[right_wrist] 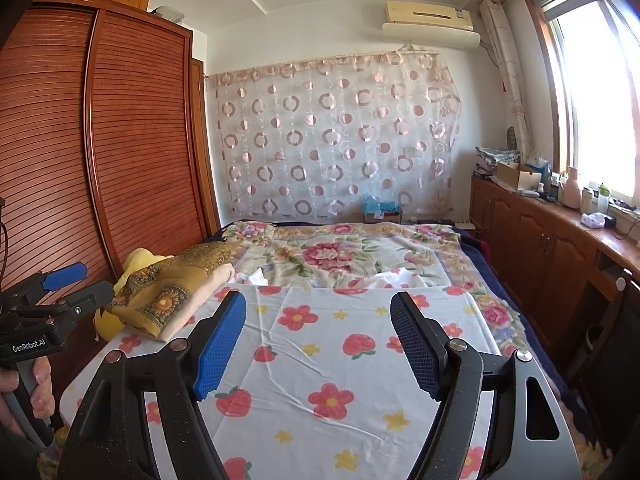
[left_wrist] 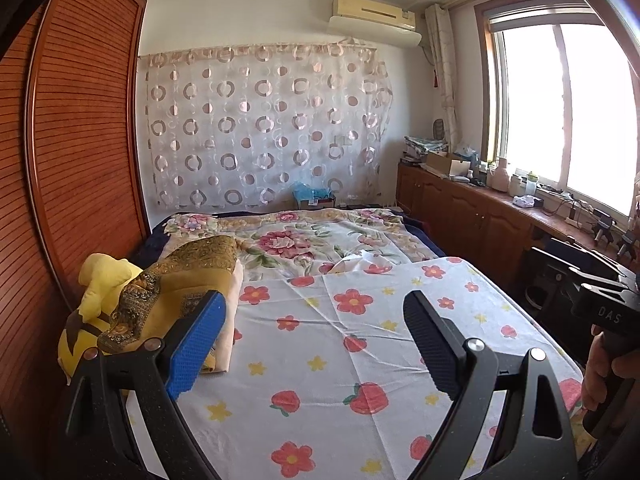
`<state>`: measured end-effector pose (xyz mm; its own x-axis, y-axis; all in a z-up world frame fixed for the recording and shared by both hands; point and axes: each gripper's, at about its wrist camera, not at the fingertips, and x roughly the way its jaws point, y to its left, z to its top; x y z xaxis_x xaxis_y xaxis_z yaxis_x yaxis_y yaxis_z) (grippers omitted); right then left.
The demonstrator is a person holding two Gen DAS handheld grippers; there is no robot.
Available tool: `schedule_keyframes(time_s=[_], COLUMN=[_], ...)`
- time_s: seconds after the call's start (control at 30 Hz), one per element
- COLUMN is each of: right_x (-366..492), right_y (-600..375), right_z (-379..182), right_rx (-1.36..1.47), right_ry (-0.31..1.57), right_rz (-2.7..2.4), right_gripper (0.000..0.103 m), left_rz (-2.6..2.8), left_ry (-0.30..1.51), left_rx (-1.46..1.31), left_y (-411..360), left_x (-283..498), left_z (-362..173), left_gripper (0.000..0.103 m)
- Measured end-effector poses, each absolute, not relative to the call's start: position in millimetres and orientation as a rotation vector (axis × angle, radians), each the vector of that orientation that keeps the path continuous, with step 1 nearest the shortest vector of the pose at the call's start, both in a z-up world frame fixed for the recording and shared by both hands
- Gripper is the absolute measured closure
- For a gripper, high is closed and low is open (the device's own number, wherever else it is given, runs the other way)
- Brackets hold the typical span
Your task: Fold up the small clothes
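Observation:
A white cloth printed with red flowers and strawberries (left_wrist: pixel 352 340) (right_wrist: pixel 332 344) lies spread flat on the near half of the bed. My left gripper (left_wrist: pixel 314 304) hovers open above its left part, nothing between the blue pads. My right gripper (right_wrist: pixel 318 304) stands open over the same cloth, also empty. In the right wrist view the left gripper (right_wrist: pixel 96 278) shows at the left edge, held by a hand (right_wrist: pixel 36 384). A stack of folded fabrics (left_wrist: pixel 188 280) (right_wrist: pixel 176 296), gold-patterned on top and peach beneath, sits at the bed's left side.
A yellow plush toy (left_wrist: pixel 100 280) (right_wrist: pixel 140 258) leans between the stack and the brown slatted wardrobe (left_wrist: pixel 80 140). A large-flowered bedspread (left_wrist: pixel 288 240) covers the far half of the bed. Wooden cabinets (left_wrist: pixel 460 208) with clutter on top run under the window on the right.

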<state>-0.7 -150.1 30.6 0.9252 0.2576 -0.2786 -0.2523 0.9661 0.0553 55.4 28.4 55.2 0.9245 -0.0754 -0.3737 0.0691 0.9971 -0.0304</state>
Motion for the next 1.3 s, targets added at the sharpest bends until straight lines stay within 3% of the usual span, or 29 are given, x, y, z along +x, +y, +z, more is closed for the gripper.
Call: schedule_keyframes(time_s=[1.3], right_x=[-2.1], right_y=[-163.2], right_z=[24.7], right_rx=[0.015], right_ry=[0.276], right_rz=[0.269], right_gripper=[0.027], left_rz=[-0.070], left_ry=[0.363], left_rx=[-0.008], left_y=[32.1], left_x=[51.1], left_z=[59.7], left_gripper=[0.012])
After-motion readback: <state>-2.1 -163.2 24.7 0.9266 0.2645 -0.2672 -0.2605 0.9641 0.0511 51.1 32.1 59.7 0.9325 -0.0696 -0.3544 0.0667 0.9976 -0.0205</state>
